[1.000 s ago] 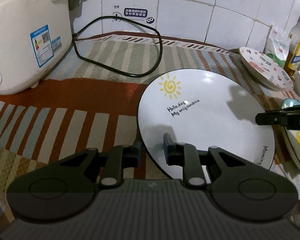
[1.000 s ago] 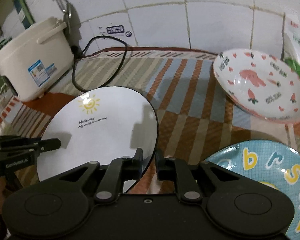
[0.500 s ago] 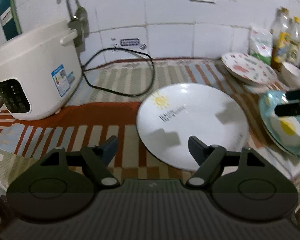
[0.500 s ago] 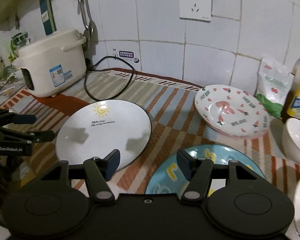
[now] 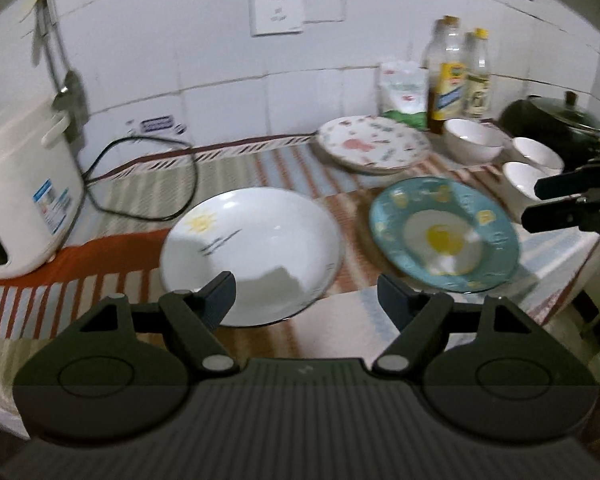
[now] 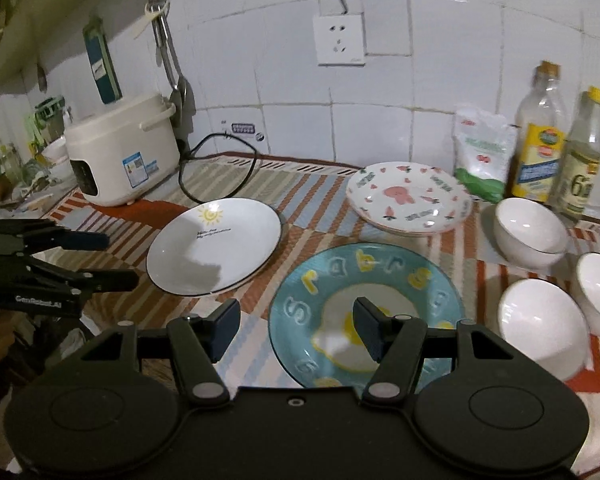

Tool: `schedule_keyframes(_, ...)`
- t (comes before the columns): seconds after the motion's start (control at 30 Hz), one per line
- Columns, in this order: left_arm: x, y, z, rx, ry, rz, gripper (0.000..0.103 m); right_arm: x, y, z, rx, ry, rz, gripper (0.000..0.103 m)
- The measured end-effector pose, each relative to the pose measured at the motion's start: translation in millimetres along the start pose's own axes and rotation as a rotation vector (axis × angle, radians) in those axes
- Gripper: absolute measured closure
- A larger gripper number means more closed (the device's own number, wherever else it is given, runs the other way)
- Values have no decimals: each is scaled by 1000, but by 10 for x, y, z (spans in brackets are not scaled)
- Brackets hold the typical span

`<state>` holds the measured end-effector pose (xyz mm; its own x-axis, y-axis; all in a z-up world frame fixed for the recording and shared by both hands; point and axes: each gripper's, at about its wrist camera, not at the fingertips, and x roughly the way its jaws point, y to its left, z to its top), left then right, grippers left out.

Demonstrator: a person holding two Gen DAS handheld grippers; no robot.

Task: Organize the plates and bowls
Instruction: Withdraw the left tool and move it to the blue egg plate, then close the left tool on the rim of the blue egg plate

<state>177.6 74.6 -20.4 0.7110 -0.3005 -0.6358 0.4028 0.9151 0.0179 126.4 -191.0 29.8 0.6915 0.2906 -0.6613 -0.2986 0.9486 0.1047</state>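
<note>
Both grippers (image 5: 306,298) (image 6: 296,328) hover above plates, fingers (image 6: 224,326) apart.

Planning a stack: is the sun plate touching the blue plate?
Apart. The right wrist view shows striped cloth between the sun plate and the blue plate.

Glossy ceramic white plate (image 6: 214,246) lies on a matt woven striped cloth (image 6: 300,200).

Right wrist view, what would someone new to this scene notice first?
Probably the blue plate with yellow letters and a fried-egg design near the front of the striped cloth, with the white sun plate to its left. Behind them sits the pink rabbit plate, three white bowls cluster on the right, and a white rice cooker stands back left.
</note>
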Motion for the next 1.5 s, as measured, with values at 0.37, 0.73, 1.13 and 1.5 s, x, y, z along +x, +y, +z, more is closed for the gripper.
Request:
schedule_keyframes(0.37, 84, -510, 28, 45, -43, -77, 21, -319, -304, -424, 24, -102, -27, 35)
schedule_keyframes(0.73, 676, -712, -146, 19, -148, -49, 23, 76, -640, -949, 136, -222, -116, 35)
schedule_keyframes(1.13, 1304, -752, -291, -100, -67, -69, 31, 603, -886, -1073, 243, -258, -121, 35)
schedule_keyframes(1.5, 1485, -734, -324, -178, -33, -79, 66, 824, -1058, -976, 332, -199, -100, 68)
